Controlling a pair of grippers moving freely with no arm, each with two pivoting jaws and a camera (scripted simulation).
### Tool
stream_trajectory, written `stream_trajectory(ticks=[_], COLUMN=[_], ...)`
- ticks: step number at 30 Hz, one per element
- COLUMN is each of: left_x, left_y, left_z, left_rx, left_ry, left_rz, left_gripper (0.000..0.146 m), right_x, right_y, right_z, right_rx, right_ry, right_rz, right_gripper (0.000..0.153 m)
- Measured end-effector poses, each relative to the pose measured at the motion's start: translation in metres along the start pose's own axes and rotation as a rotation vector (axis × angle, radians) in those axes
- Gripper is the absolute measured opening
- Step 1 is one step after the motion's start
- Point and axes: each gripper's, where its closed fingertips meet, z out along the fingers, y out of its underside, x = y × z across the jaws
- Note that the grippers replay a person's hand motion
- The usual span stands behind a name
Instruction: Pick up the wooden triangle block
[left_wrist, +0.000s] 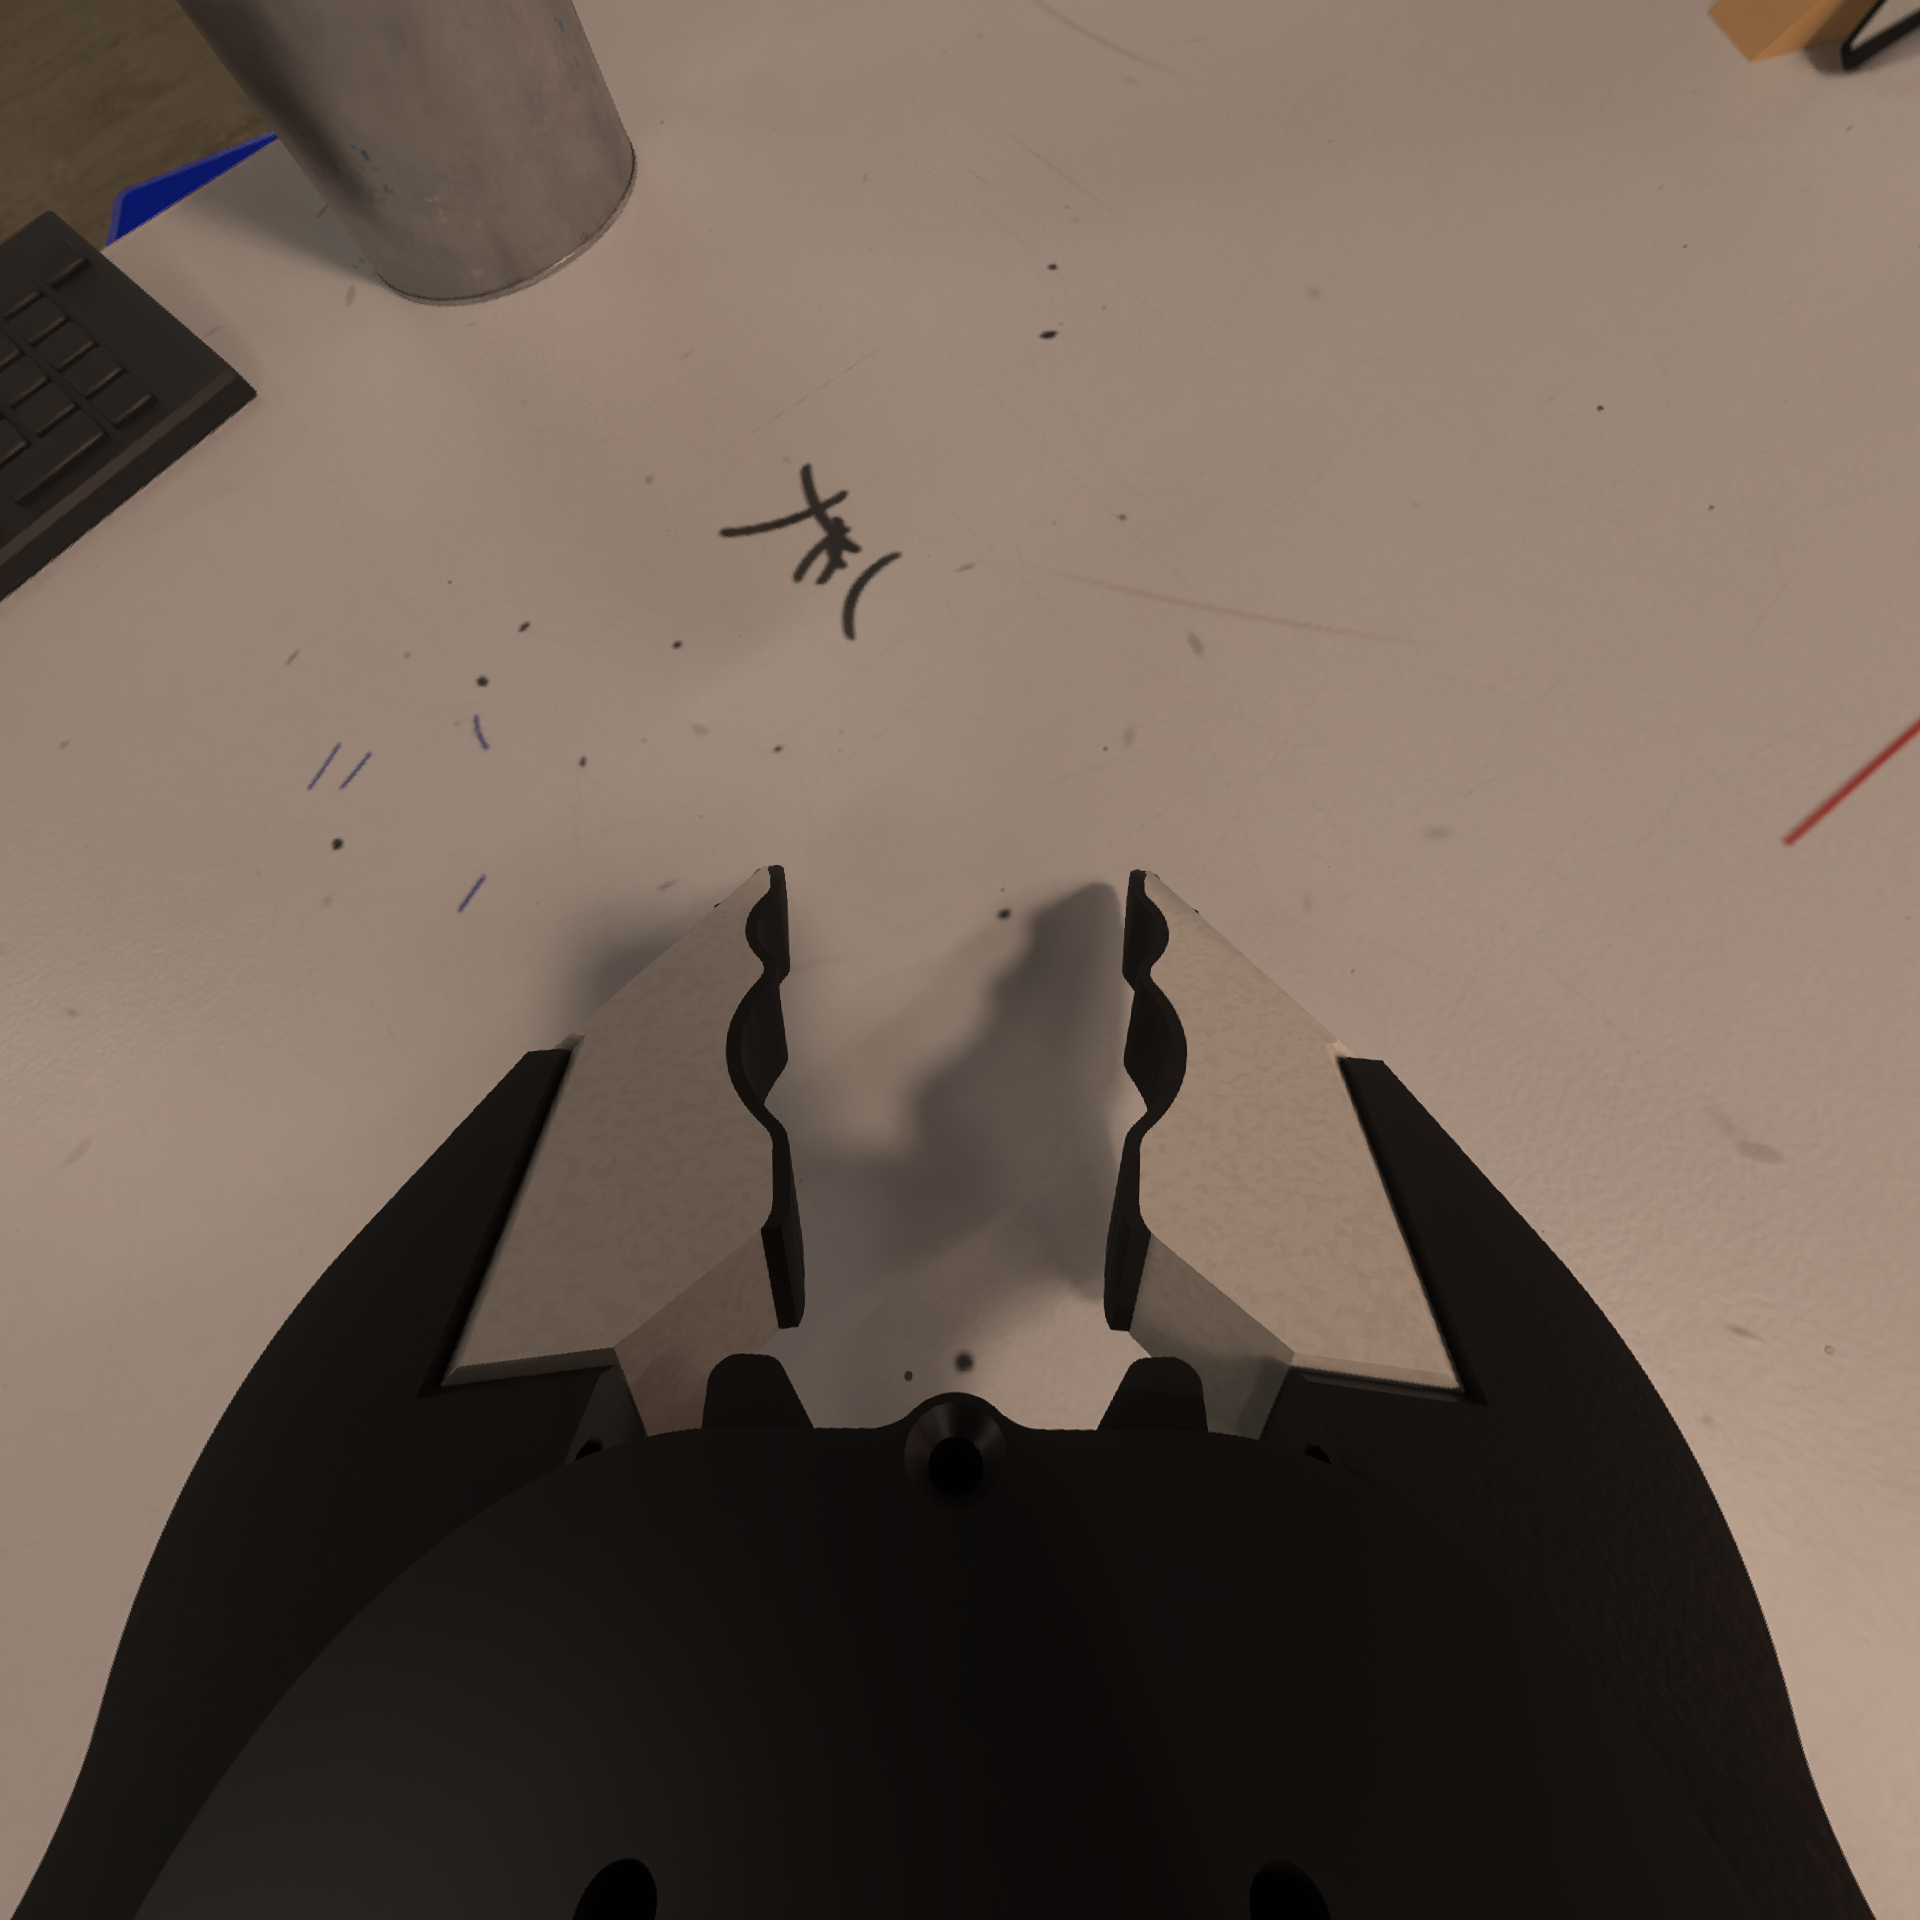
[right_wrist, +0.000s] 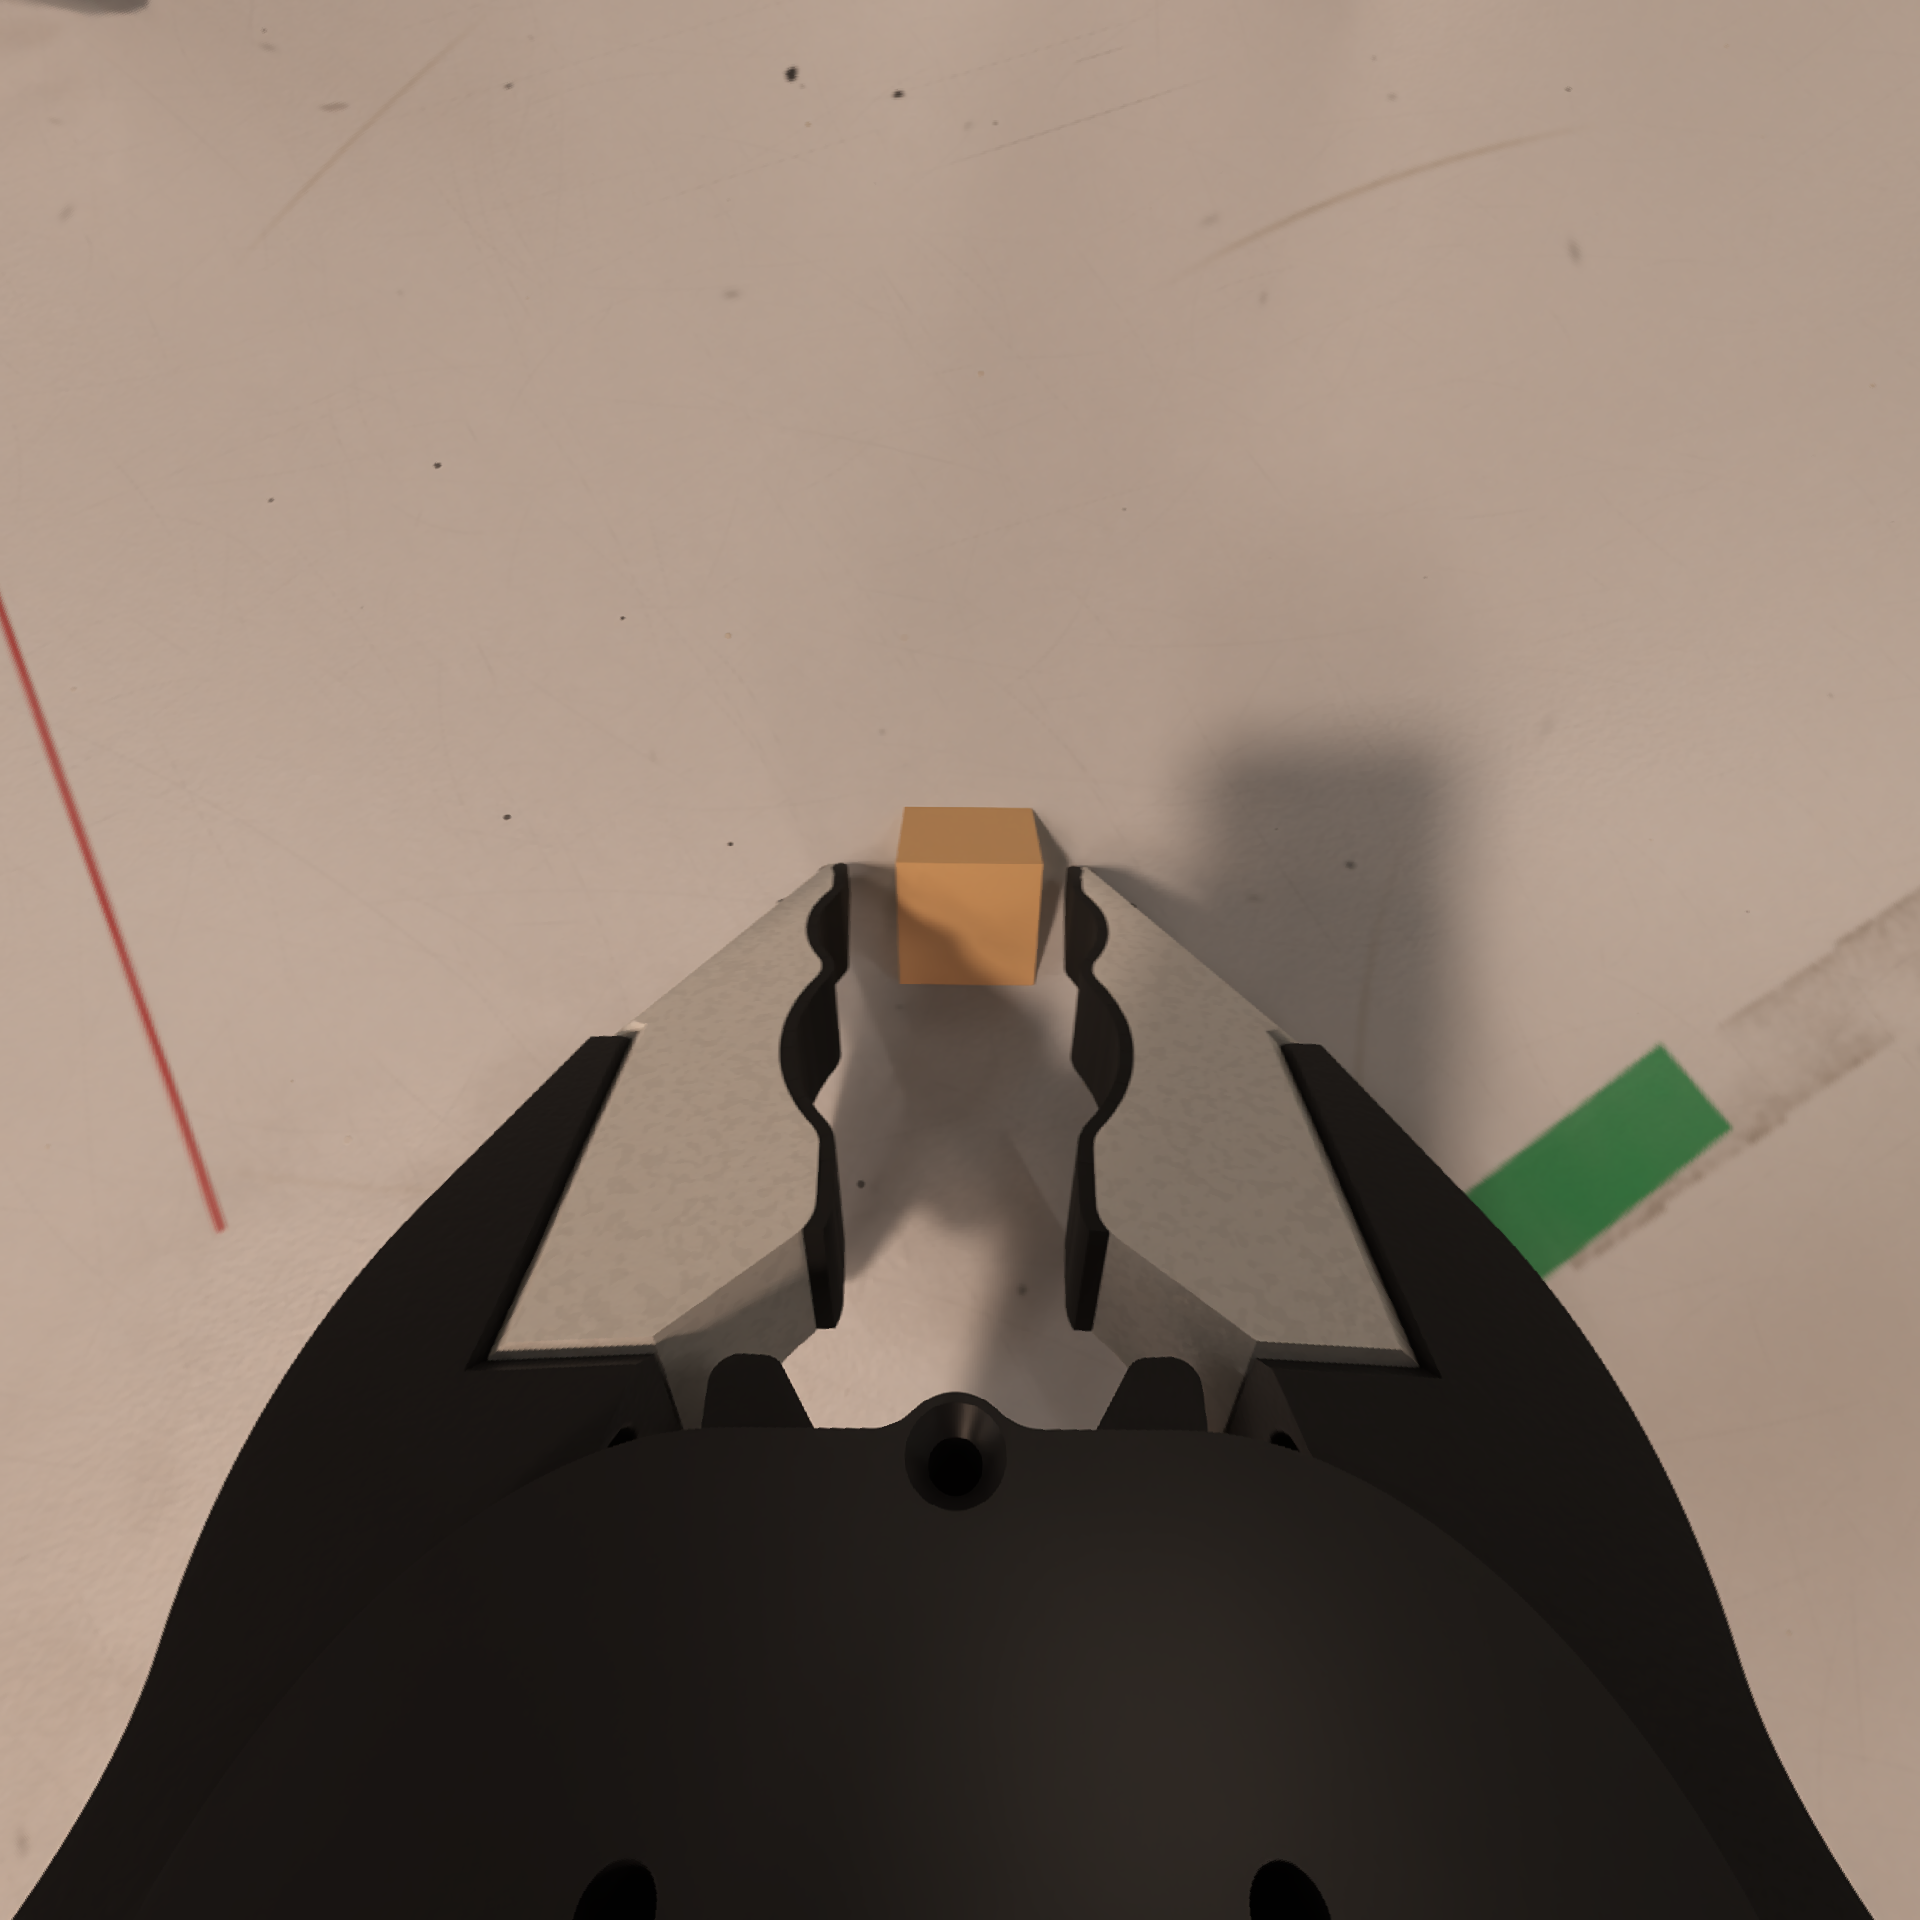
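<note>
Right gripper (right_wrist: 956, 873) spread wide, holding nothing; block (right_wrist: 968, 896) sits on the table (right_wrist: 1039, 416) between its fingertips, a gap either side, slightly nearer the right finger. Best to centre, push a little deeper, then close squarely on the flat side faces. Left gripper (left_wrist: 956, 873) open, empty, block well off to its far right.

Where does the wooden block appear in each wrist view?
Left wrist view: wooden block at the top right corner, far off, cut by the frame edge.
Right wrist view: wooden block at centre, between the open right claw fingertips, gaps either side.
Shared landmark: the red line on the table.
</note>
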Motion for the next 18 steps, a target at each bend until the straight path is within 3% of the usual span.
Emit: stream_trajectory(ticks=[3, 11, 18], left_x=[-0.001, -0.009, -0.008], left_y=[0.002, -0.001, -0.021], left_z=[0.0, -0.005, -0.017], left_rx=[-0.006, 0.031, 0.149], left_ry=[-0.009, -0.022, 0.021], left_rz=[0.001, -0.05, -0.094], left_gripper=[0.065, 0.064, 0.061], right_x=[0.005, -0.009, -0.034], right_y=[-0.001, -0.017, -0.048], right_z=[0.0, -0.008, -0.028], right_rx=[0.0, 0.127, 0.325], right_ry=[0.003, -0.083, -0.274], right_rz=[0.007, 0.095, 0.171], right_gripper=[0.027, 0.026, 0.026])
